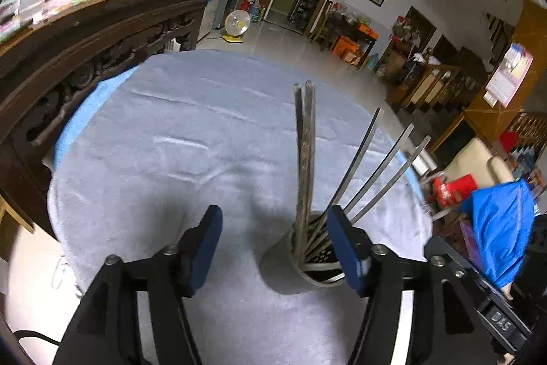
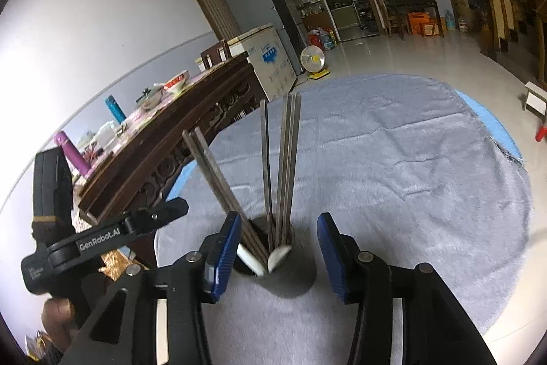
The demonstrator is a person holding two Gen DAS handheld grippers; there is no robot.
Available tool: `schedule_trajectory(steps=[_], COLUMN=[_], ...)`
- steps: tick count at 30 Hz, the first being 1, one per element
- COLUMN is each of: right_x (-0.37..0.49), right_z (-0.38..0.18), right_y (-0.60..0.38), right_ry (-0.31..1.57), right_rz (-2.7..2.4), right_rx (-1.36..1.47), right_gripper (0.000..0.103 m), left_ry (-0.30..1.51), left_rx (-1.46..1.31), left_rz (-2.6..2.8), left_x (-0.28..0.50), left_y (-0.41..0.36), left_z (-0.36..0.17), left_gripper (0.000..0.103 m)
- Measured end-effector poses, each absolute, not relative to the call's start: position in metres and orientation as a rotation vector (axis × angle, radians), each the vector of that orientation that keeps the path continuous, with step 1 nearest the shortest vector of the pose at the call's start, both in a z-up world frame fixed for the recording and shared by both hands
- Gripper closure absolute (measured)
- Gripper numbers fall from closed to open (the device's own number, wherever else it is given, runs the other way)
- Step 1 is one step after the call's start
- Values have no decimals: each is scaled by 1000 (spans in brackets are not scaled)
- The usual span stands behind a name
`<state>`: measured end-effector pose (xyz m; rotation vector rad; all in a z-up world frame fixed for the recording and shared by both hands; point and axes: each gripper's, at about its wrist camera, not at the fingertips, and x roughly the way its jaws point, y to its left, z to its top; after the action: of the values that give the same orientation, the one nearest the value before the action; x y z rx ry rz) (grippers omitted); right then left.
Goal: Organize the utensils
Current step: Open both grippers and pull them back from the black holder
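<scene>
Utensils (image 2: 283,166) were seen gathered upright in the holder (image 2: 273,259); both tools (image 1: 275,245) (image 2: 278,253) were held wide and empty, so only withdrawal appeared needed.

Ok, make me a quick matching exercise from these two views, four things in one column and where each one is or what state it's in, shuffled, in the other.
Things:
1. chopsticks
2. utensil holder
3. right gripper
4. yellow fan

Places or states:
A. open, holding nothing
B. on the floor beyond the table
C. standing upright in the holder
D. sitting on the grey cloth

Pairs: 1-C, 2-D, 3-A, 4-B
</scene>
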<state>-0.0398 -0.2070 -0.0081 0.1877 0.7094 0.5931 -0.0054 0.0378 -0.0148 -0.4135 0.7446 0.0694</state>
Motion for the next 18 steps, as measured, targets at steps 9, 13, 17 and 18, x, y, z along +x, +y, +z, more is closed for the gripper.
schedule_trajectory(steps=[9,13,17,18], right_x=[-75,-84,-84,-84], right_z=[-5,-2,-2,-3], right_y=[-198,-197,-197,-197], right_ry=[702,689,688,689], right_rz=[630,634,628,622], right_rx=[48,37,38,35], right_gripper=[20,17,16,16], left_ry=[768,745,747,745], left_rx=[-257,-222,-216,-217], left_rz=[143,160,163,166], left_x=[-20,-26,-29,-30], left_y=[25,22,20,21], left_z=[-14,-9,-6,-5], left_gripper=[33,31,31,31])
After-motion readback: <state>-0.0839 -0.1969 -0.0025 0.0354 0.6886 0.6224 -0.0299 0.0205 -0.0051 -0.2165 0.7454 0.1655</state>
